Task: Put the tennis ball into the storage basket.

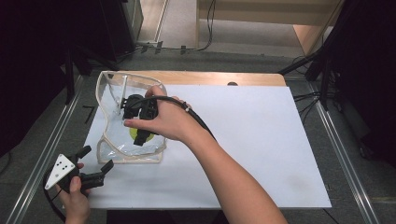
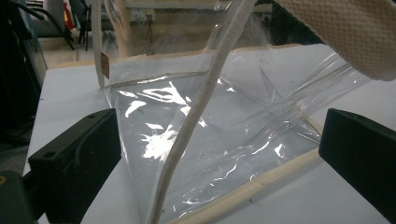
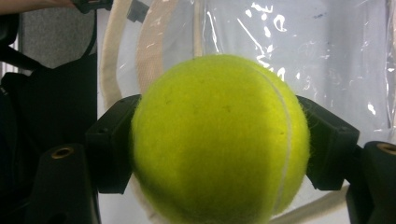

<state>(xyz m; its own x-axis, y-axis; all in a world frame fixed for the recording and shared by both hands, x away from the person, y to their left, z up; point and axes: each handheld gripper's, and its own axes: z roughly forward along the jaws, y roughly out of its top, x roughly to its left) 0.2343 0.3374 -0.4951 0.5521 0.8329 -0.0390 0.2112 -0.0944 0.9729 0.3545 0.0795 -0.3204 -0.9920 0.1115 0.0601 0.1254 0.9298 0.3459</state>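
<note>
- A yellow tennis ball (image 3: 219, 140) is pinched between the jaws of the right claw (image 1: 142, 133); in the right gripper view both black jaws are seen pressed against its sides.
- In the high view the right claw is seen over the clear plastic bag (image 1: 112, 100), which lies toward 9 o'clock on the white worktop (image 1: 261, 140); the ball shows as a yellow patch just under the hand, at or inside the bag's mouth.
- The left claw (image 1: 95, 163) is held with its jaws spread and nothing between them, at about 7 o'clock from the bag, close to the cream-trimmed edge (image 2: 261, 184) but apart from it.
- The step in hand is judged to be the placing of the ball into the bag.
- For the next move, the ball should be carried deeper past the trim and the jaws parted only once it is well inside; the bag's rim may need to be steadied by the left claw.
</note>
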